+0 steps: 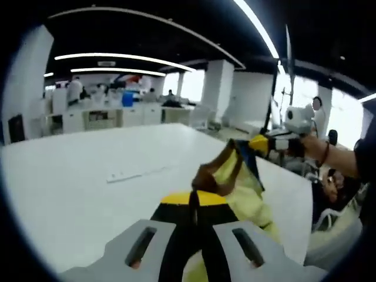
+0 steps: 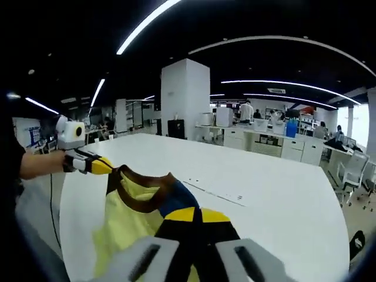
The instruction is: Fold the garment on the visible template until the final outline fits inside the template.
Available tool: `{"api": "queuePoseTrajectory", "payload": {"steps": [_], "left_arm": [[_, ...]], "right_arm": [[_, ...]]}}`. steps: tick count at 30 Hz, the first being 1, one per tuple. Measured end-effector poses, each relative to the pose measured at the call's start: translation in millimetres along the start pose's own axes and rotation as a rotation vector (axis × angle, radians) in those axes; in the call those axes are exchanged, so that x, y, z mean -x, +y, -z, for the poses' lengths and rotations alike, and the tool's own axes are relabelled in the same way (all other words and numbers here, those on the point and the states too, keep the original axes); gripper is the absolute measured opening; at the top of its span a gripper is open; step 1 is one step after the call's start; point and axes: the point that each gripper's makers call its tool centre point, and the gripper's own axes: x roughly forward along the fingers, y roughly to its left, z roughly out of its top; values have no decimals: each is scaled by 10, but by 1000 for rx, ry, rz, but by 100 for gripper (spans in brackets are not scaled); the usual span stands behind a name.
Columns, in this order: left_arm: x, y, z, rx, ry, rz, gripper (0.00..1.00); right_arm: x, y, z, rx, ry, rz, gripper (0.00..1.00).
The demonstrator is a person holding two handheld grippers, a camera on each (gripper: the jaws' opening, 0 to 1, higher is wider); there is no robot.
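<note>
Left gripper (image 1: 195,202): fingers pinched on yellow T-shirt (image 2: 132,220).
Right gripper (image 2: 197,218): likewise.
Progress: shirt lifted over white counter (image 2: 264,194); no fold made.

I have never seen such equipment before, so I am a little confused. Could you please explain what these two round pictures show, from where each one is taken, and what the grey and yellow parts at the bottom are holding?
There is no robot here. A person holds a hand tool with two jaws in each hand, and a small fisheye camera rides on each tool, which makes the pictures round.

One picture is from the left gripper, the other from the right gripper. The grey and yellow parts at the bottom are each tool's own jaws. In each picture the other tool also appears, at the side.

Both grippers are shut on a yellow shirt with a brown collar, holding it up over a large white table. A thin line of marks lies on the table. Behind is an open office.
</note>
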Motion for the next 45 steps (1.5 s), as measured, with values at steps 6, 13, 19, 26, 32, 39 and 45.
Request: {"api": "queuePoseTrajectory", "payload": {"steps": [6, 13, 19, 26, 32, 39, 45], "left_arm": [[-47, 57, -276, -38, -45, -26, 0], [-171, 158, -385, -57, -44, -49, 0], [-310, 241, -427, -56, -30, -51, 0], [-549, 414, -500, -42, -33, -79, 0], [-866, 605, -404, -84, -21, -135, 0], [-1273, 903, -165, -67, 12, -178, 0], [-1567, 1120, 146, -1, 63, -179, 0]], "right_arm": [[-7, -82, -189, -6, -52, 65, 0], [-79, -182, -273, -9, -72, 104, 0], [-151, -290, -299, -11, -59, 126, 0], [-347, -498, -276, -29, -60, 188, 0], [-638, -746, -106, -62, -52, 253, 0], [-963, -1001, 188, -137, -31, 299, 0], [-1213, -1248, 470, -195, -1, 328, 0]]}}
